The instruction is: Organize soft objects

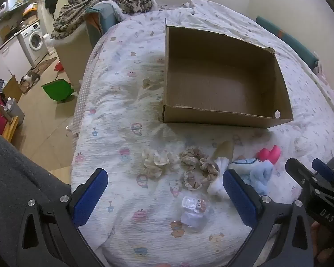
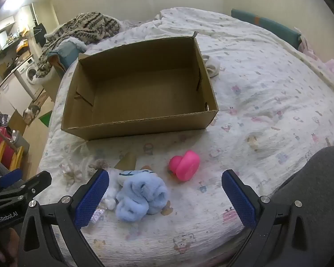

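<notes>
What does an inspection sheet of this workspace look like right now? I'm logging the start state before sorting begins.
Surface: bed with printed quilt, rumpled.
Job's things: cardboard box open, nothing inside; cream scrunchie, beige scrunchie, blue plush, pink heart toy all lie in front of the box.
Clutter: clear plastic packet; knit blanket.
Grippers: left tongs open, holding nothing; right tongs open, holding nothing.
Cables: nothing seen.
Surroundings: washing machine, green dustpan.
</notes>
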